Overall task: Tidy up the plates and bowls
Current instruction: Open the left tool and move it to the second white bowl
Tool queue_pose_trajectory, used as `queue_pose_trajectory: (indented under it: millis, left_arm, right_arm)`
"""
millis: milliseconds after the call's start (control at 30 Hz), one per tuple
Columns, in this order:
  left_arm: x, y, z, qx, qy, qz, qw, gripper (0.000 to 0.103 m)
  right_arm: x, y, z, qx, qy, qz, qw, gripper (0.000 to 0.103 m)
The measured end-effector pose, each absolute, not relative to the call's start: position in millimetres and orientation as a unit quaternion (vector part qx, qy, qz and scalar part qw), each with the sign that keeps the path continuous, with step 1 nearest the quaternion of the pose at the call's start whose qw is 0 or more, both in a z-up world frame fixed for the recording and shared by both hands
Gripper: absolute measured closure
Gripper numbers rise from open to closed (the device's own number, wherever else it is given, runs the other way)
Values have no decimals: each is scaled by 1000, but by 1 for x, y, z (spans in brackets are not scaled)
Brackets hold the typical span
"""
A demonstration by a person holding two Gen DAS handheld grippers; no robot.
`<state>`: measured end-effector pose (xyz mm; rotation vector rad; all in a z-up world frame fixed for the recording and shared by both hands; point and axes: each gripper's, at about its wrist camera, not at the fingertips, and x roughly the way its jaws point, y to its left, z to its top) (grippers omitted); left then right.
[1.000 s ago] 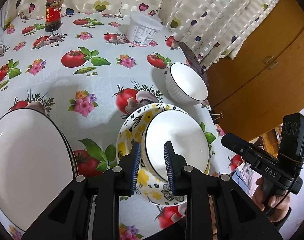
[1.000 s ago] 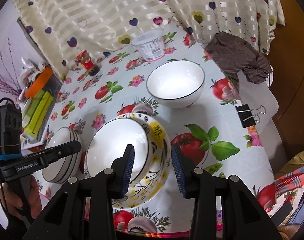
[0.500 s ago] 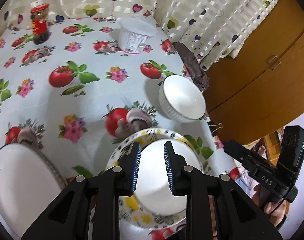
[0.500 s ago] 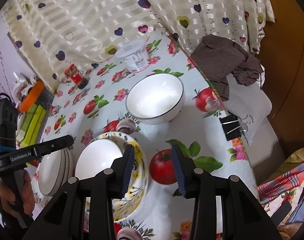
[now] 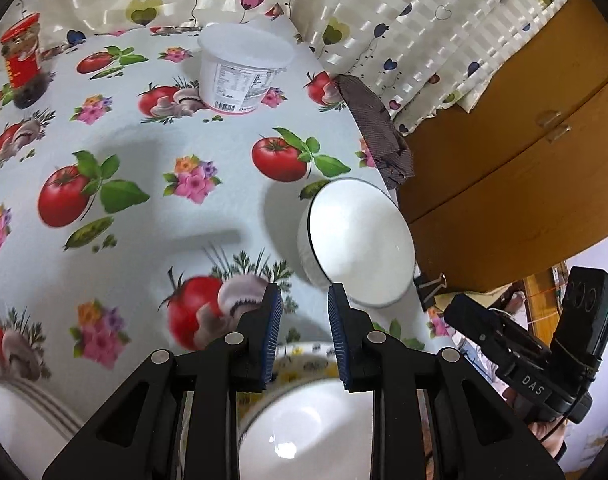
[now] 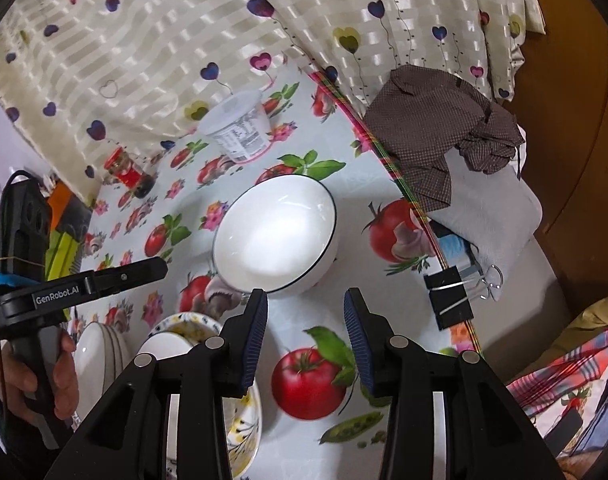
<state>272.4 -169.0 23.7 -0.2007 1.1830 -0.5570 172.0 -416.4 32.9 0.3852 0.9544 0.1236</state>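
A white bowl with a dark rim (image 5: 359,244) stands alone near the table's right edge. My left gripper (image 5: 304,300) is open with nothing between its fingers, its tips just short of this bowl's left side. In the right wrist view the same bowl (image 6: 276,236) lies just beyond my right gripper (image 6: 305,304), which is open and empty over the tablecloth. A yellow floral plate (image 5: 300,356) with a second white bowl (image 5: 304,420) in it sits below the left gripper. A stack of white dishes (image 6: 100,356) stands to the left of the plate.
A white lidded tub (image 5: 244,72) and a red jar (image 5: 22,60) stand at the back by the curtain. A brown cloth (image 6: 443,140) and a binder clip (image 6: 449,296) mark the table's right edge. A wooden cabinet (image 5: 523,152) is beyond it.
Both grippers have moved forward across the table toward the lone white bowl. The floral plate and its bowl have slid down to the bottom of both views. Jaw gaps look unchanged.
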Motion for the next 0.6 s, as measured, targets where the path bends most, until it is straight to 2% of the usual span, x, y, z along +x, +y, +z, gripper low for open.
queue_pose_trajectory:
  millis: [600]
  left_arm:
    - [314,-192,-1,-98,566,-266,774,78]
  right_arm:
    - [225,-431,5,193,481,50,854,64]
